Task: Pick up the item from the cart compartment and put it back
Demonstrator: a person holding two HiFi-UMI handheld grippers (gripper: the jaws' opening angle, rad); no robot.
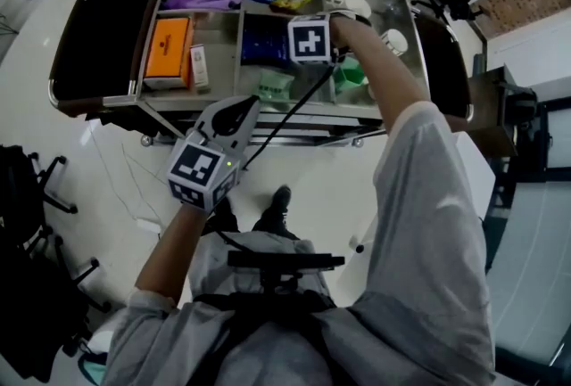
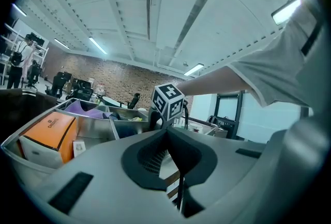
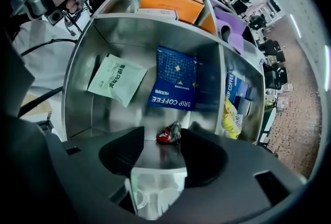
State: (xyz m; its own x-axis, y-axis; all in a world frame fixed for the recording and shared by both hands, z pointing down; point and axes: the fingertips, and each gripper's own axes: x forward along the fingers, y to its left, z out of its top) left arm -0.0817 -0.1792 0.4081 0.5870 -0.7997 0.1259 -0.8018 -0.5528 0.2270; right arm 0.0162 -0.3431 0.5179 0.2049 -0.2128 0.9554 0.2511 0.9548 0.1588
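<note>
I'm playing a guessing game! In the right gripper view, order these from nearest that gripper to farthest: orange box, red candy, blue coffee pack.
1. Red candy: between the open jaws, at their tips.
2. Blue coffee pack: beyond it, mid-compartment.
3. Orange box: farthest, in the compartment at the top.

Bright ceiling strip lights (image 2: 95, 44) light the room evenly, and the steel cart (image 3: 155, 36) shows soft glare. All three views bulge like a fisheye with dark corners; the near jaws look blurred and shadowed.
</note>
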